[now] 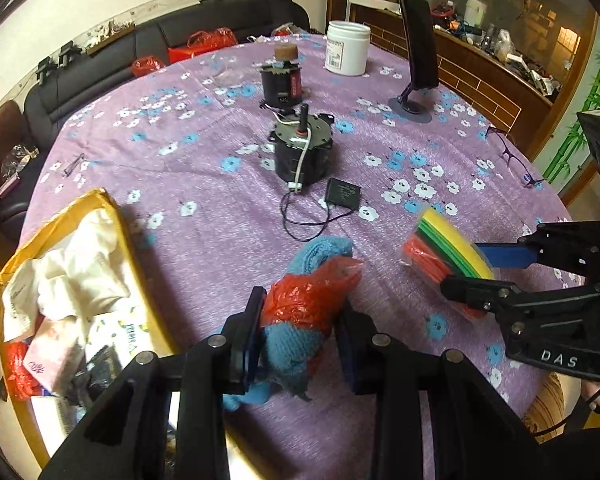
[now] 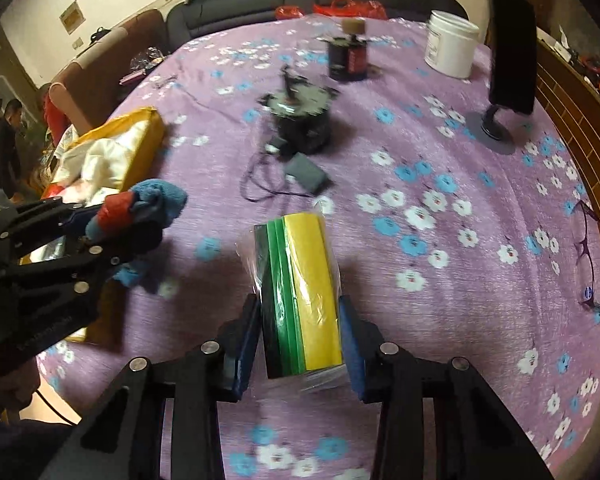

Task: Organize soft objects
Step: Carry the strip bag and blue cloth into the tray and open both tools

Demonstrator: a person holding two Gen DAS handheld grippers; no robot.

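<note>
Knitted bundle: blue wool wrapped partly in a crinkly red plastic bag; it looks light and squashy, and it sits pinched between the pads of the left hand-held gripper, above the purple flowered surface.
Left hold: jaws drawn in narrow on the middle of the bundle; loose blue ends hang out below and ahead, so the knit may sag or slide inside the slick bag. A grip on the wool itself, not the plastic alone, looks safer.
Foam pack: a stack of yellow, green and dark sheets in a clear wrapper, standing on edge between the pads of the right hand-held gripper.
Right hold: jaws closed partway, pressing the flat outer faces at the near end of the stack. I judge it springy and very light; the clear film is slippery and the far end could droop or fan.
Yellow box: open at the left edge of the surface, already heaped with white cloth and packets; it seems the likely place for both soft things.
Hard items nearby: two black motors with wires and a white jar, well apart from both holds.
</note>
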